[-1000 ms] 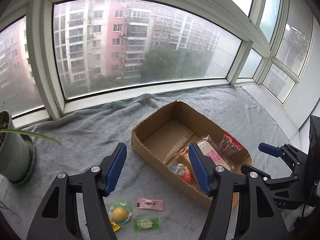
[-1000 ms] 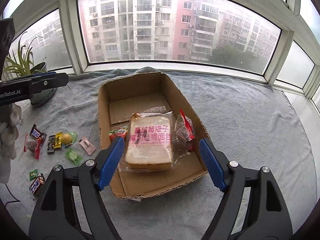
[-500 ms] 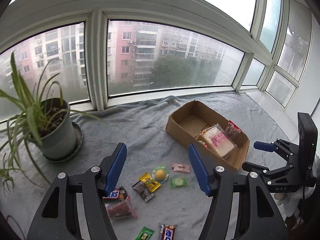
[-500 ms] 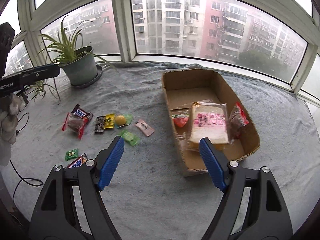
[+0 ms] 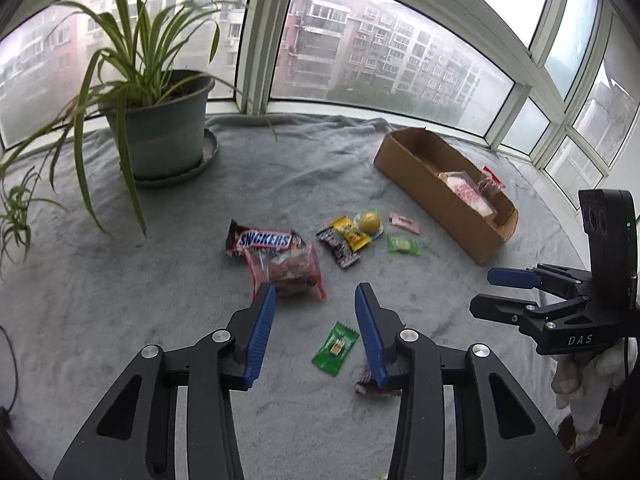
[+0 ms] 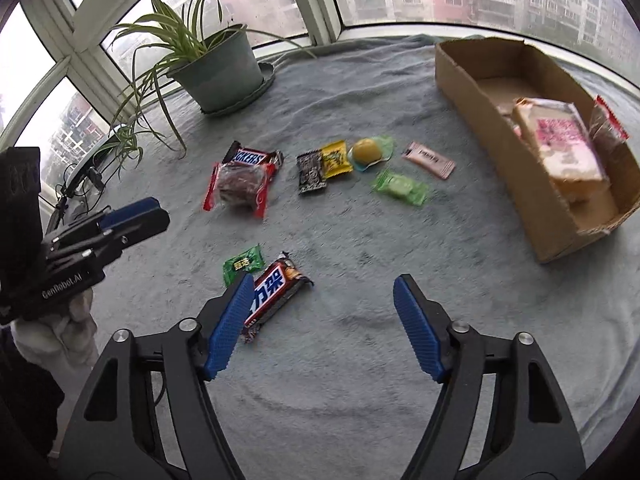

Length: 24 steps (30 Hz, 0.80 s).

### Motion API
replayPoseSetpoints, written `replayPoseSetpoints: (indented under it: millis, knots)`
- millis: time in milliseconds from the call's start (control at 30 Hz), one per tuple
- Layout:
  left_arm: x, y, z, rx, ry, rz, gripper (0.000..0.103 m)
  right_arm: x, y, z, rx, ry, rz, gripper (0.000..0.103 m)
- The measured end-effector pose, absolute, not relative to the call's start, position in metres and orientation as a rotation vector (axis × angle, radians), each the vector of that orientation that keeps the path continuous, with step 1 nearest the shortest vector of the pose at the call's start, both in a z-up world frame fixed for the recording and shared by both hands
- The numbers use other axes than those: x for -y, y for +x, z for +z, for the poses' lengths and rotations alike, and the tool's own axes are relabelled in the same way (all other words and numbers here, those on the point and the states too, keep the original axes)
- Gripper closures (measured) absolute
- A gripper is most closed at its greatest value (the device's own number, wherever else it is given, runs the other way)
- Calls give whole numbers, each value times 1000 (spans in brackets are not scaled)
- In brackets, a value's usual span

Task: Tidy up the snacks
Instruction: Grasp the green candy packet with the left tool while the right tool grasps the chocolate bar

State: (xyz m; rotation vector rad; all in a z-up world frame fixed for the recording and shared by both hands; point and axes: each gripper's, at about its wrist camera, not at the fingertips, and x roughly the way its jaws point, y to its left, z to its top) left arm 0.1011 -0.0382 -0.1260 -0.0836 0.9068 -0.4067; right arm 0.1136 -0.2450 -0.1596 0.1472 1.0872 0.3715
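Note:
A cardboard box (image 5: 444, 196) (image 6: 508, 136) on the grey blanket holds a bagged bread loaf (image 6: 560, 144) and a red packet (image 6: 608, 120). Loose snacks lie left of it: a Snickers bar (image 5: 262, 240), a red-wrapped cake (image 5: 286, 270) (image 6: 240, 182), dark and yellow packets (image 5: 346, 238), a yellow jelly cup (image 5: 369, 221) (image 6: 367, 150), a pink sachet (image 6: 428, 159), a green candy (image 5: 403, 245), a green sachet (image 5: 335, 347) and a second Snickers bar (image 6: 274, 294). My left gripper (image 5: 315, 312) is open above the green sachet. My right gripper (image 6: 323, 304) is open and empty, right of the second bar.
A potted spider plant (image 5: 160, 120) (image 6: 218, 68) stands at the back left on a saucer. Windows ring the blanket's far edge. A cable (image 5: 12, 360) lies at the left edge. The right gripper also shows in the left wrist view (image 5: 516, 292).
Both grippers have pulled back and swung left, away from the box and towards the loose snacks. The plant and more snacks came into view. Both stay open and empty.

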Motion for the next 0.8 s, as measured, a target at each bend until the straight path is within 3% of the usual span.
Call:
replayPoseSetpoints:
  millis: [233, 800]
  knots:
    - [35, 89, -163, -985, -75, -460, 76, 222, 122, -186, -1188, 231, 384, 46]
    - [51, 91, -195, -1040, 44, -576, 80, 190, 141, -210, -1273, 169, 342, 46]
